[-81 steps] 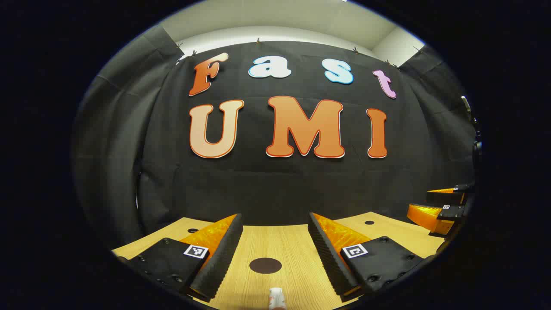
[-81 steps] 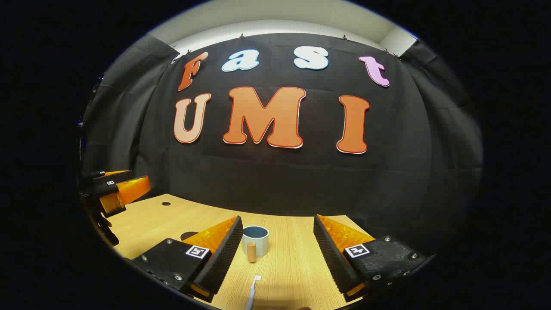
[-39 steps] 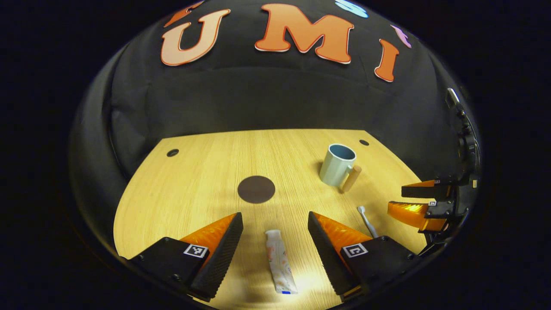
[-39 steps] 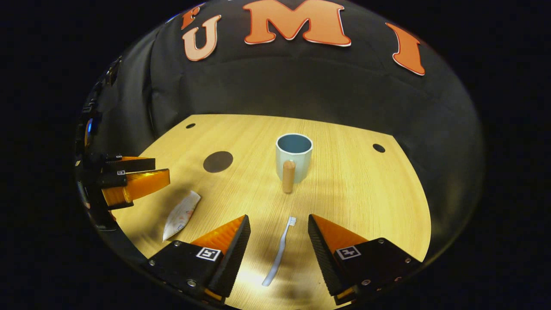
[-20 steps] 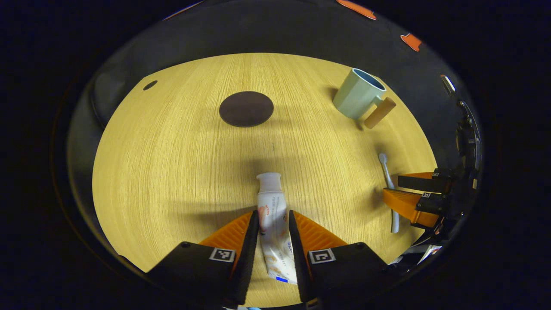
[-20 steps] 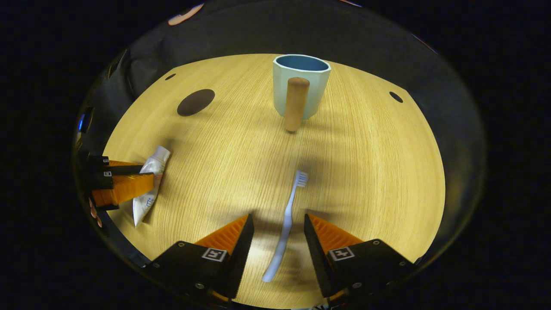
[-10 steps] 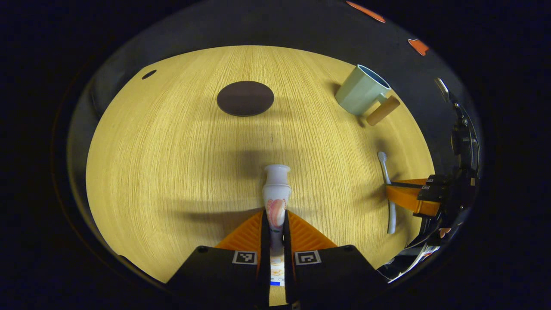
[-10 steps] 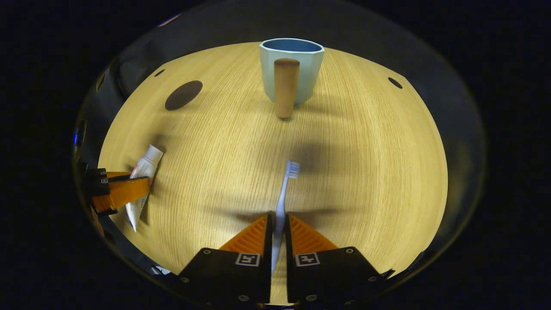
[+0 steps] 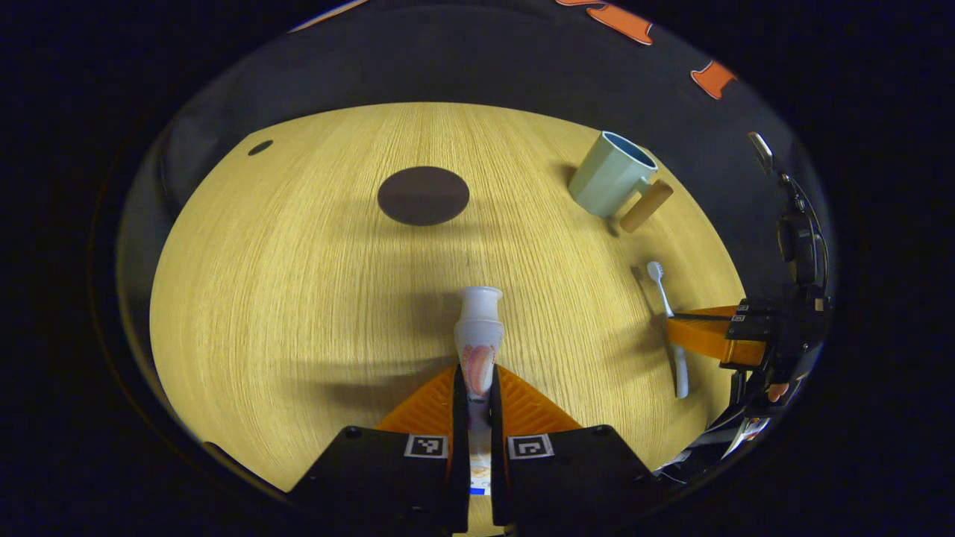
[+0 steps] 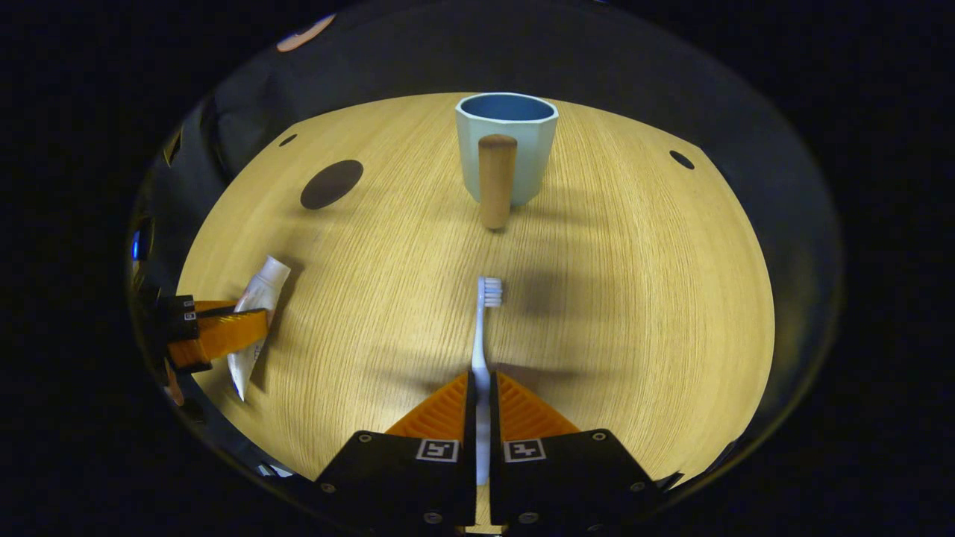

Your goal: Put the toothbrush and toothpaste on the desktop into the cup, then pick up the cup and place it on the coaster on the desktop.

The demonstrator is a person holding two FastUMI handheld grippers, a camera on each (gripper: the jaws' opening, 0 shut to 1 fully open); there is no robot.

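In the left gripper view, the left gripper [image 9: 475, 391] sits at the bottom, and its two ridged fingers press together on a soft white plastic toothpaste tube [image 9: 478, 335] with a pink and orange picture on it. The tube is pinched flat between the fingers, and its round white cap end sticks out past the tips, over the light wooden desktop [image 9: 298, 283] with fine straight grain lines. Over to the side, the right gripper [image 9: 690, 334] is closed on a thin white toothbrush [image 9: 666, 298], whose small bristle head points toward the cup. Farther back lies a flat, round, dark brown coaster [image 9: 423, 195], resting on the wood by itself. Near the far edge stands a pale blue-green cup [image 9: 608, 174] with flat sides, a darker blue inside and a round wooden peg handle [image 9: 646, 206]. In the right gripper view, the right gripper [image 10: 482, 395] at the bottom has both ridged fingers squeezed on the toothbrush's [image 10: 480, 350] smooth handle, and the bristle head points straight at the cup [image 10: 506, 145]. The cup stands upright farther back, with its wooden handle [image 10: 496, 180] facing the camera. Off to the side, the left gripper [image 10: 224, 332] grips the toothpaste tube [image 10: 257, 317], and the coaster [image 10: 331, 184] lies beyond it. Small dark round holes [image 10: 680, 159] dot the far part of the desktop [image 10: 634, 298].
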